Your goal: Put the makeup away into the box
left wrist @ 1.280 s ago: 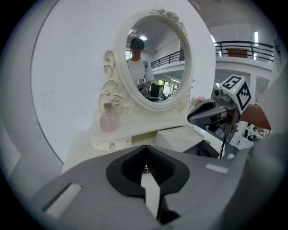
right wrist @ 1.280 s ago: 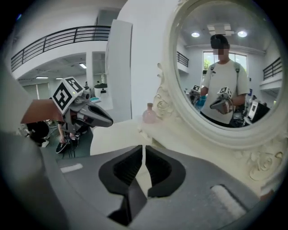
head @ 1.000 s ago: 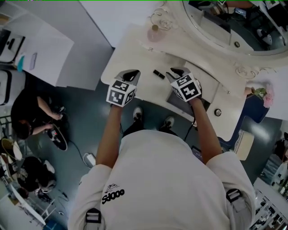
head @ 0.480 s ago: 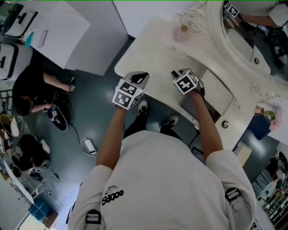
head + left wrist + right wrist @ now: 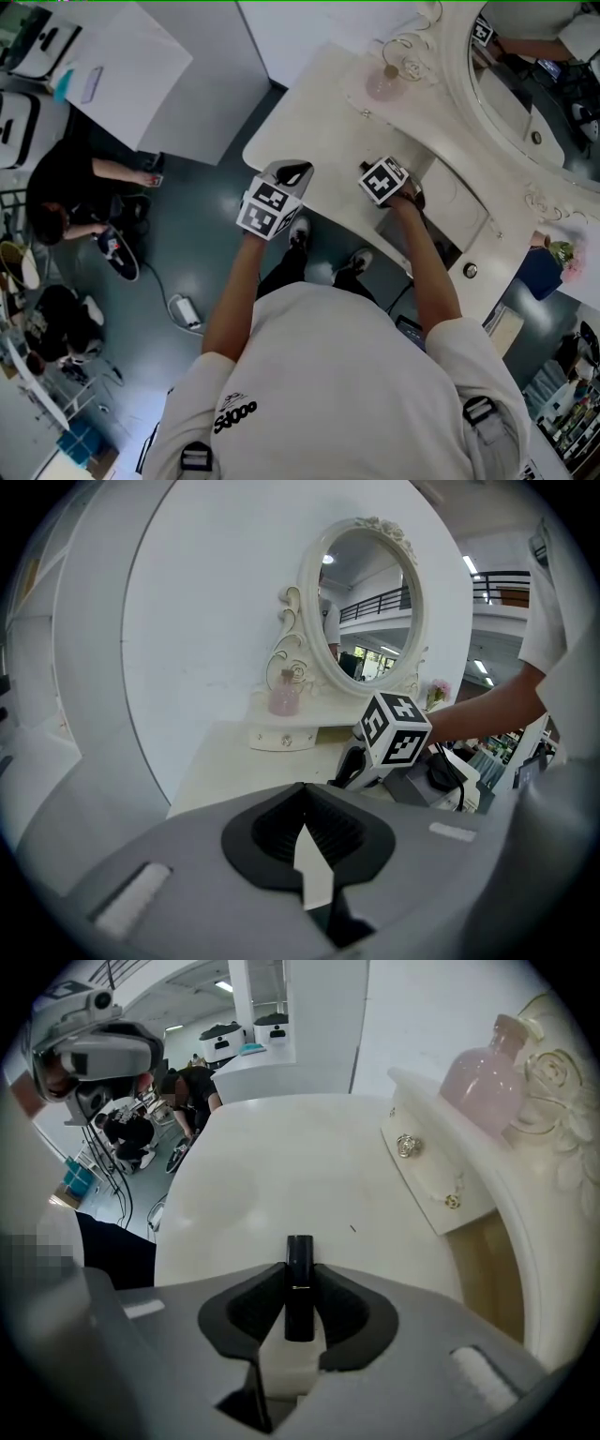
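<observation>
Left tongs: the left gripper (image 5: 291, 174) hangs over the near edge of the table, jaws fully together and nothing in them. It looks parked out of the way while the other hand works.

Right tongs: the right gripper (image 5: 300, 1288) points steeply down at the tabletop. Its jaws are closing, and the pads already meet both sides of the black tube (image 5: 299, 1252).

Grip, reason: the jaws take the tube across its width, near the middle of its length. In my judgement that is so it comes up level and does not swing.

Task item, location: between the right jaws, over the bare middle of the vanity table (image 5: 272, 1166), with its far end poking out past the jaw tips. I cannot tell whether it rests on the surface or has just cleared it.

Task item, appearance: slim, straight-sided and glossy black, with a thin pale band partway along (a lipstick, by the look of it). Hard and smooth, so it could slip if pinched lightly.

Box: a grey box-like thing (image 5: 412, 785) sits just right of the right gripper. I cannot confirm it is the one meant.

Far side: a small drawer shelf (image 5: 436, 1180) carries a pink bottle (image 5: 492, 1082), and the oval mirror (image 5: 366, 611) stands behind. None of these is touched.
</observation>
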`<state>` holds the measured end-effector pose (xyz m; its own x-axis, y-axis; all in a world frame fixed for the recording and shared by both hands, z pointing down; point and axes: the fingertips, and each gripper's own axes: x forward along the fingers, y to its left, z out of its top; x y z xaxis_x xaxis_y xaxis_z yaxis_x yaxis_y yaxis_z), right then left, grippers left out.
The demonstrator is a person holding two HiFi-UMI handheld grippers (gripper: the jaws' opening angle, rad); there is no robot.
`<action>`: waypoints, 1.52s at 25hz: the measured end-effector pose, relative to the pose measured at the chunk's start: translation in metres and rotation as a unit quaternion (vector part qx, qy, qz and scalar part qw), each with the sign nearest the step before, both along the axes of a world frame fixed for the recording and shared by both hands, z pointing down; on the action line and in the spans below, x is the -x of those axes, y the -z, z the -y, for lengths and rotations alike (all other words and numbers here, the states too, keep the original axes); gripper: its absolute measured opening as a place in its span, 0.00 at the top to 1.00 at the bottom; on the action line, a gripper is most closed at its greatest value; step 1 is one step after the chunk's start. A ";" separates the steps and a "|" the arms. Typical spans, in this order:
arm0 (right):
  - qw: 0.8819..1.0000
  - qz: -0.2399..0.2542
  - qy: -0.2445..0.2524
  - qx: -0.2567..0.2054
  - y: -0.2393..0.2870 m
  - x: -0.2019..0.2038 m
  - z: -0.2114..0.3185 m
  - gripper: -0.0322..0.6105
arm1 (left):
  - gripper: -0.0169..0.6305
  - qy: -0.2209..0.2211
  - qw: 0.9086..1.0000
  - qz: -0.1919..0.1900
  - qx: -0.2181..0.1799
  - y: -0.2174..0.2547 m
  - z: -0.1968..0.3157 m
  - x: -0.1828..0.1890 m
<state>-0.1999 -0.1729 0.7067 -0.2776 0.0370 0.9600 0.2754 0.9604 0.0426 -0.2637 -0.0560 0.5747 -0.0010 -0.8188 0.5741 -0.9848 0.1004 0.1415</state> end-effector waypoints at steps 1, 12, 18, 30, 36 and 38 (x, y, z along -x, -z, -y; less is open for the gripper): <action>1.000 0.000 0.002 0.001 0.000 0.001 0.000 0.80 | 0.95 -0.001 1.000 0.001 -0.002 0.001 0.001 0.002; 0.997 0.069 -0.045 -0.013 0.069 -0.012 0.005 0.80 | 0.95 -0.031 0.999 0.023 -0.037 0.039 0.019 -0.003; 0.982 0.134 -0.120 -0.055 0.129 -0.045 0.038 0.80 | 0.95 -0.097 0.991 0.041 -0.077 0.072 0.064 -0.024; 0.926 0.209 -0.307 -0.061 0.186 -0.157 0.057 0.80 | 0.95 -0.256 0.957 0.045 -0.125 0.110 0.129 -0.114; 0.904 0.184 -0.383 -0.038 0.150 -0.202 0.042 0.80 | 0.95 -0.343 0.933 0.033 -0.108 0.092 0.140 -0.164; 0.892 0.175 -0.417 -0.011 0.129 -0.212 0.033 0.80 | 0.95 -0.363 0.926 0.029 -0.100 0.082 0.139 -0.175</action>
